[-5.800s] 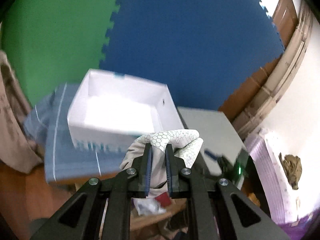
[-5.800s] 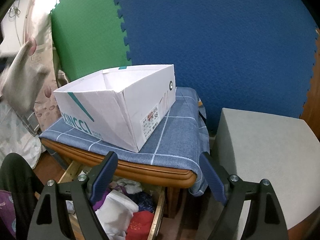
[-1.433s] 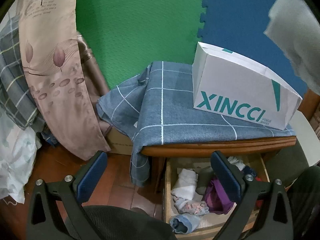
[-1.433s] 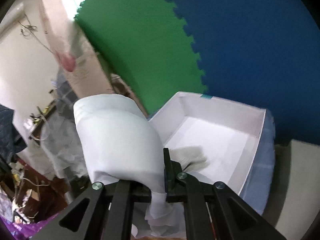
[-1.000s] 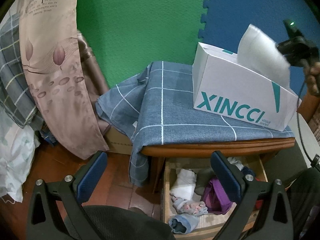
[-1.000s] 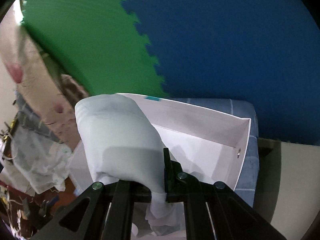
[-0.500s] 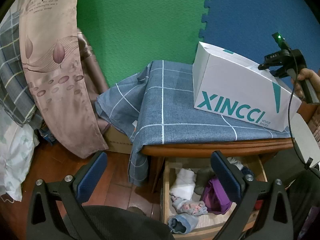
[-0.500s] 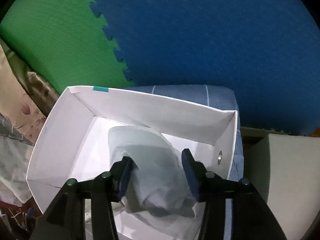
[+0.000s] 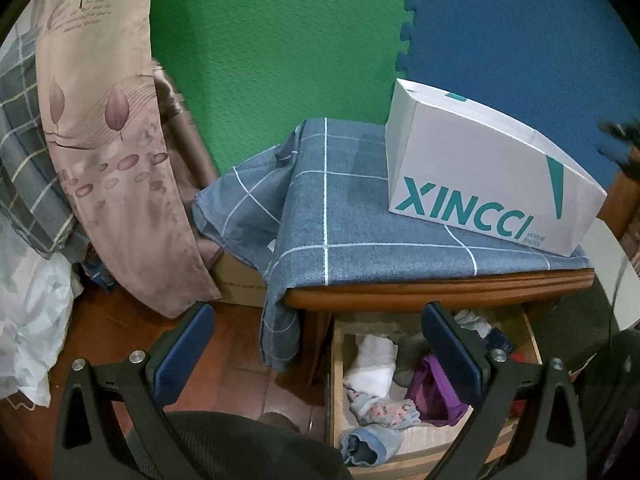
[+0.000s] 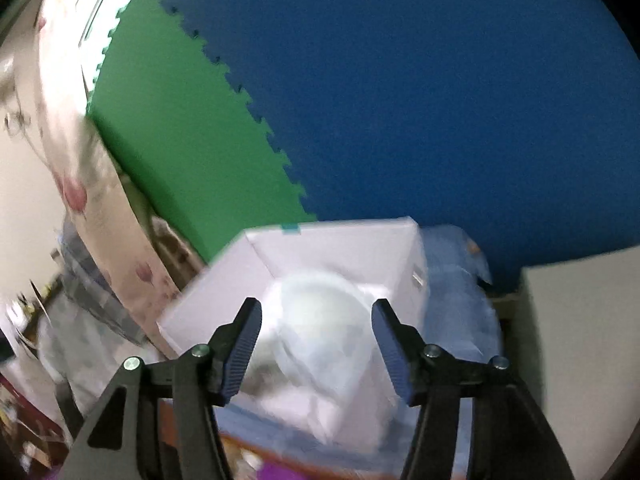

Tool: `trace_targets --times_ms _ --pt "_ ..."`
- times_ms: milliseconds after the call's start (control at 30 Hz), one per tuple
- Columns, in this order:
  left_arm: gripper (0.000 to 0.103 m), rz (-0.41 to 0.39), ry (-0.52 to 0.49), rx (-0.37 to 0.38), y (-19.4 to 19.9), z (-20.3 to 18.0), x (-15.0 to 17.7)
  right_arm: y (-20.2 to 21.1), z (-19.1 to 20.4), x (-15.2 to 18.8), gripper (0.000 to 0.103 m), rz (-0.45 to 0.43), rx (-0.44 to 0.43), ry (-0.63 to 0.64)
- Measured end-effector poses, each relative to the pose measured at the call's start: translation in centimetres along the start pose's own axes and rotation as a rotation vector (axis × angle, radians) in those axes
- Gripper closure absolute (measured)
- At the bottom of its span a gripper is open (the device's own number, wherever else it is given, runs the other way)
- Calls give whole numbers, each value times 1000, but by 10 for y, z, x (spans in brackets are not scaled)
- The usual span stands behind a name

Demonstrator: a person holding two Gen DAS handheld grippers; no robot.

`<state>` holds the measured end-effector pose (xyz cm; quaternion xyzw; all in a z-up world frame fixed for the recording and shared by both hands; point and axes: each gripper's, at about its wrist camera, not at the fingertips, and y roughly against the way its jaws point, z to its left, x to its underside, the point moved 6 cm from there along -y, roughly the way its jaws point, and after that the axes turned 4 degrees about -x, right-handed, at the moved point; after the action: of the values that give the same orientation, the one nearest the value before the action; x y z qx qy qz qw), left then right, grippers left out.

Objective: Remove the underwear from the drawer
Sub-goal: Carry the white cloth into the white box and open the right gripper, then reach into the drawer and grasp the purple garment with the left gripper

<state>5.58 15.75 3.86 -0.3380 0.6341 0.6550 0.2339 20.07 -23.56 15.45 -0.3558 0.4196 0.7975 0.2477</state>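
The right hand-held gripper (image 10: pixel 316 340), jaws just opened and empty, leaves a pale garment (image 10: pixel 320 312) in the white box (image 10: pixel 332 240) ahead, while more underwear (image 9: pixel 384 408) waits in the drawer (image 9: pixel 416 448) below the spread left hand-held gripper (image 9: pixel 316 352).

Left wrist view: sharp and evenly lit by soft, diffuse room light; colours are saturated, with no glare. Shadow is shallow inside the open drawer (image 9: pixel 432 364) and under the surface (image 9: pixel 440 292) edge. A dark blurred smear crosses the right margin. Right wrist view: heavy motion blur softens the white box (image 10: pixel 332 264) and the curtain (image 10: pixel 80 184); only the tool (image 10: pixel 316 336) arms stay crisp. Both views show strong fisheye bending and black vignetted corners.
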Motion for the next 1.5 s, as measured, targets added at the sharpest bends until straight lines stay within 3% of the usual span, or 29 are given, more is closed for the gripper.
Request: trace_targets --times_ms 200,267,367,400,500,600,833,1033,1300,1500 --pt "1 11 -52 -16 -2 -8 2 46 -26 81 44 29 181 90" --pt "1 25 -75 -1 -1 -14 5 52 -33 99 44 43 190 81" --pt "1 109 -47 144 -5 -34 17 59 -40 124 44 63 188 67" --pt "1 166 4 216 -11 -42 25 58 -42 131 44 75 177 53" --pt "1 368 147 333 -38 -63 56 57 -34 127 44 65 162 82" --pt "1 502 220 347 -63 -80 81 53 -31 132 44 89 158 93" --pt "1 624 201 348 -96 -114 104 57 -35 130 44 62 126 54" --pt "1 735 278 377 -119 -132 121 58 -35 131 44 57 110 51" --pt "1 802 288 366 -145 -149 133 58 -35 131 44 56 87 45" --pt "2 726 287 427 -148 -166 135 58 -35 131 44 58 79 44"
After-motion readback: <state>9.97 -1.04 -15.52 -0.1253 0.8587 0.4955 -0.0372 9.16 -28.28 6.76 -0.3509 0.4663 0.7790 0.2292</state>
